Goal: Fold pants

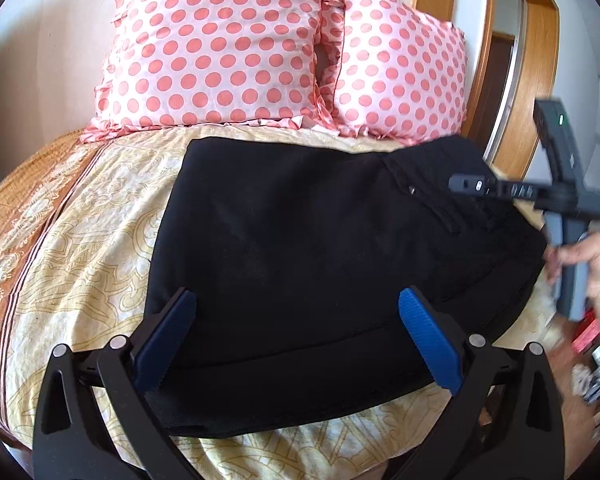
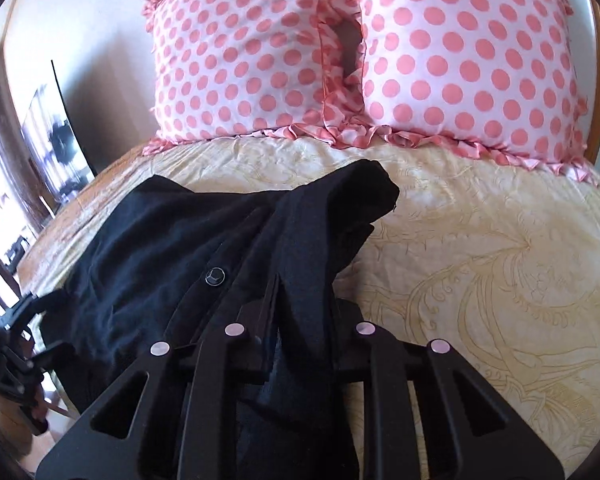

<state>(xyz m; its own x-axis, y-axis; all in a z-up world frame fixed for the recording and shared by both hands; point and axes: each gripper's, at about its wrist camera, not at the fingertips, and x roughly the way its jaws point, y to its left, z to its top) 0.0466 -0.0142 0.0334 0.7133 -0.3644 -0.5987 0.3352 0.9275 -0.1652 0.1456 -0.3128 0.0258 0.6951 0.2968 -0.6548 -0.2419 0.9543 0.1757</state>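
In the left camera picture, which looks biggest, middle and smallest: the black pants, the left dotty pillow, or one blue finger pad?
1. black pants, which look largest
2. left dotty pillow
3. blue finger pad, smallest, even though it sits nearest the camera

The pants also lie closer than the pillow, so their lead is partly nearness.

Bright daylight, heavy fisheye warp in both views

The pants (image 1: 300,240) are so black that folds barely register, while the pillows (image 2: 380,52) and wall look washed out. The right hand-held gripper (image 1: 560,200) is motion-blurred at the left view's right edge; corners go black.
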